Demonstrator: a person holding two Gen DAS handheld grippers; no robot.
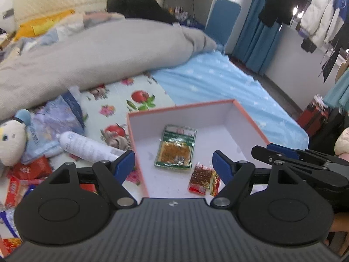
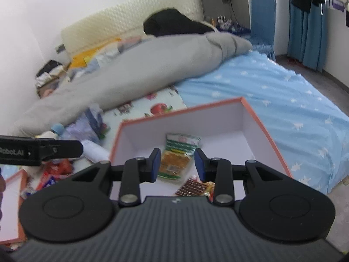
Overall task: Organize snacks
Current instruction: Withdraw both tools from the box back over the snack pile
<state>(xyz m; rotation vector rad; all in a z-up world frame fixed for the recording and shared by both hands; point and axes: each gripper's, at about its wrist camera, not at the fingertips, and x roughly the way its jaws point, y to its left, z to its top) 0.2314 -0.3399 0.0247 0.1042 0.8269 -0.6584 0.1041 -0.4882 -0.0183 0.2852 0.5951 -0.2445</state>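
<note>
An orange-rimmed white box sits on the bed. Inside lie a green snack packet and a small red snack packet. My left gripper is open and empty, hovering over the box's near left corner. In the right wrist view the box holds the green packet and the red packet. My right gripper is open and empty above the green packet. The right gripper also shows at the right in the left wrist view.
Left of the box lie a white bottle, a plush toy, a blue bag and red snack packets. A grey duvet covers the far bed. The box lid lies at left.
</note>
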